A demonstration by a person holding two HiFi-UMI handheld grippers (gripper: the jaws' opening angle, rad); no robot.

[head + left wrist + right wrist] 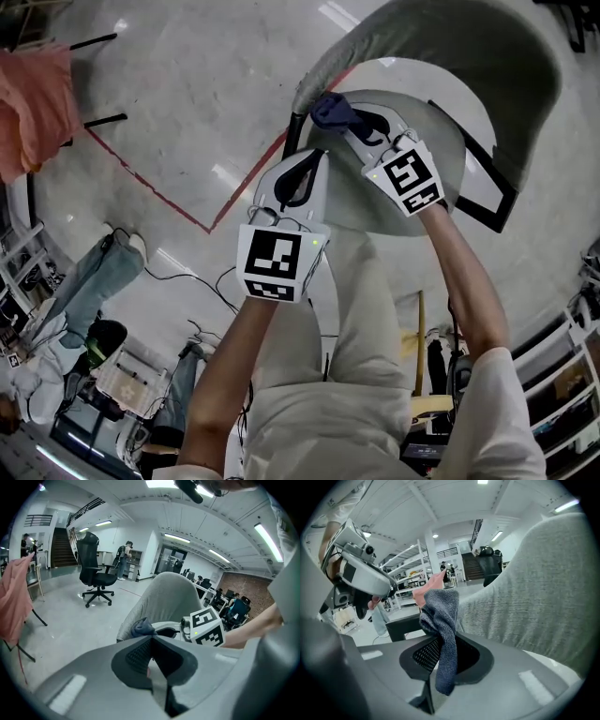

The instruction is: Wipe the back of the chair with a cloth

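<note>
Pale polished floor [187, 84] crossed by a red tape line [169, 192] fills the head view. Ahead of both my tongs stands the grey chair back [450, 47]. My right tongs [354, 124] reach forward and are clamped on a dark blue cloth [333, 111]. The cloth sits at their tips, against the near left edge of the chair back. My left tongs [309, 161] are held just behind and to the left of the right pair, tips together, apart from the cloth.

Left gripper view: the pads meet at the tips, and nothing is caught between them. Beyond the tips the cloth is bunched at the foot of the grey chair back. The marker cube [206, 626] of the right tongs is just to its right. Well beyond, to the left, stands a black office chair [96, 569]. A pink fabric [11, 602] hangs at the far left edge.

Right gripper view: the pads are closed on the cloth. It is bunched above the tips, and one tail hangs down between them. Grey upholstery of the chair back fills the right side, close against the cloth. The left tongs show at the upper left.
</note>
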